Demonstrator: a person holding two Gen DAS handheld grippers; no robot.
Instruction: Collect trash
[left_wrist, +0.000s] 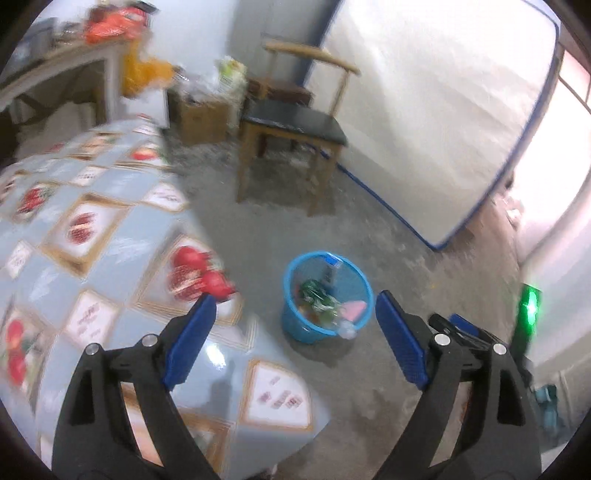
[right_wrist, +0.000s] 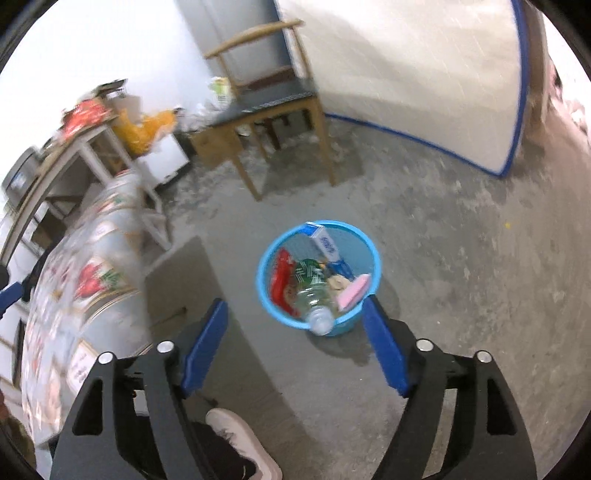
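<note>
Left wrist view: left gripper (left_wrist: 295, 325) spread wide, nothing between the pads. Bin (left_wrist: 327, 295) on the floor just past the table (left_wrist: 110, 229) edge, trash inside.

Right wrist view: right gripper (right_wrist: 295, 339) also wide and empty, above the bin (right_wrist: 319, 273); bottle (right_wrist: 314, 310) leans on the near rim. Judgement: release done; for the next item, centre over the rim before letting go.
</note>
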